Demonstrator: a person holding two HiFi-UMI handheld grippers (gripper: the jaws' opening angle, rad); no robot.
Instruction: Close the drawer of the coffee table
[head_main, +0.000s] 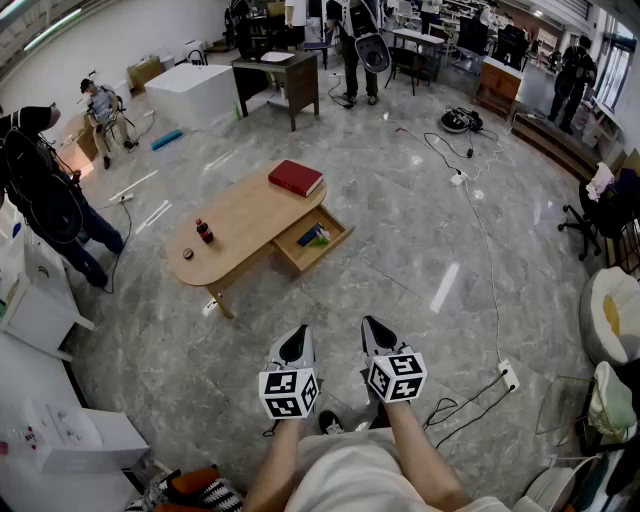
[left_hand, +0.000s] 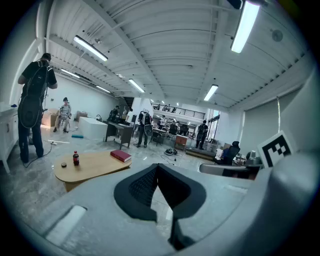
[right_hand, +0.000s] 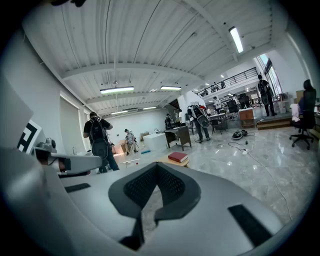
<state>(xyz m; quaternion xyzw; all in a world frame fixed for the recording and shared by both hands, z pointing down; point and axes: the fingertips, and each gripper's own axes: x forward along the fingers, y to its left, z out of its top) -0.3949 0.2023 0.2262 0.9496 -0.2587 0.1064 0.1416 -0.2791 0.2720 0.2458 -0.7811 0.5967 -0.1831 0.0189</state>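
The oval wooden coffee table (head_main: 240, 222) stands on the marble floor some way ahead of me. Its drawer (head_main: 312, 240) is pulled out on the near right side, with small blue and green items inside. A red book (head_main: 296, 178), a small dark bottle (head_main: 204, 231) and a cap (head_main: 188, 254) lie on top. My left gripper (head_main: 296, 345) and right gripper (head_main: 378, 335) are held side by side near my body, both shut and holding nothing, well short of the table. The left gripper view shows the table (left_hand: 95, 166) and the book (left_hand: 120, 155) beyond the left gripper (left_hand: 156, 170). The right gripper (right_hand: 156, 167) points towards the book (right_hand: 178, 157).
A person with a backpack (head_main: 45, 190) stands left of the table. Beyond it are a dark desk (head_main: 275, 75), a white box (head_main: 195, 92) and more people. Cables (head_main: 470, 180) trail across the floor to a power strip (head_main: 508, 375) at my right. An office chair (head_main: 590, 215) stands at the far right.
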